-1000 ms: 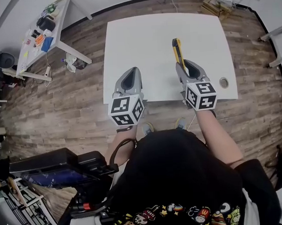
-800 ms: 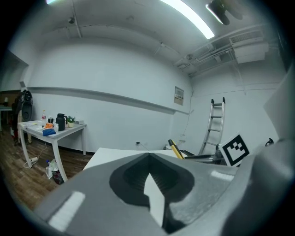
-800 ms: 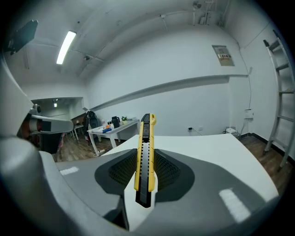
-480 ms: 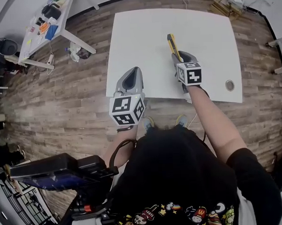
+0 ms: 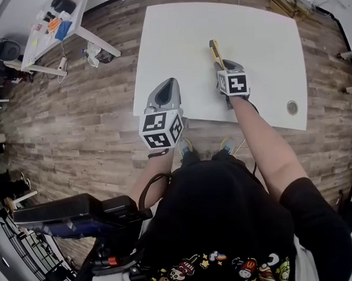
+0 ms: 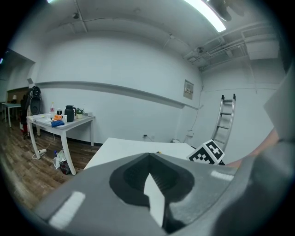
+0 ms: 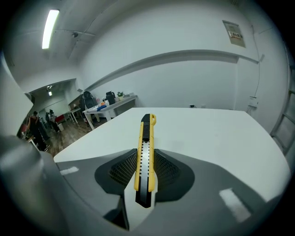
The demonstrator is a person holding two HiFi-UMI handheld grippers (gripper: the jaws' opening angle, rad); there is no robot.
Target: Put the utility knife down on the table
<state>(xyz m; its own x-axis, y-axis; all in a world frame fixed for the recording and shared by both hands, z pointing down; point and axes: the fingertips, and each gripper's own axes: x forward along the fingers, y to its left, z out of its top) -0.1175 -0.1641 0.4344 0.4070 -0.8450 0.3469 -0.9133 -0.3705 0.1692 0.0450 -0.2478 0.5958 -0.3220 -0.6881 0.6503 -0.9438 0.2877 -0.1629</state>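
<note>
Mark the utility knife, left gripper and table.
utility knife (image 7: 145, 152): right gripper view, mid-body, clamped between the jaws.
left gripper (image 6: 148, 159): left gripper view, where the closed tips meet.
table (image 5: 264, 34): head view, bare top.

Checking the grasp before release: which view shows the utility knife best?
The right gripper view: the utility knife fills the centre, clamped in the right tongs. The head view shows it small and partly covered; the left gripper view hardly shows it.

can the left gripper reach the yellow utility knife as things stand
Probably yes: the yellow and black utility knife sticks out beyond the right gripper clamping it, with only bare white table between. The left gripper, jaws together, would need to open first.
</note>
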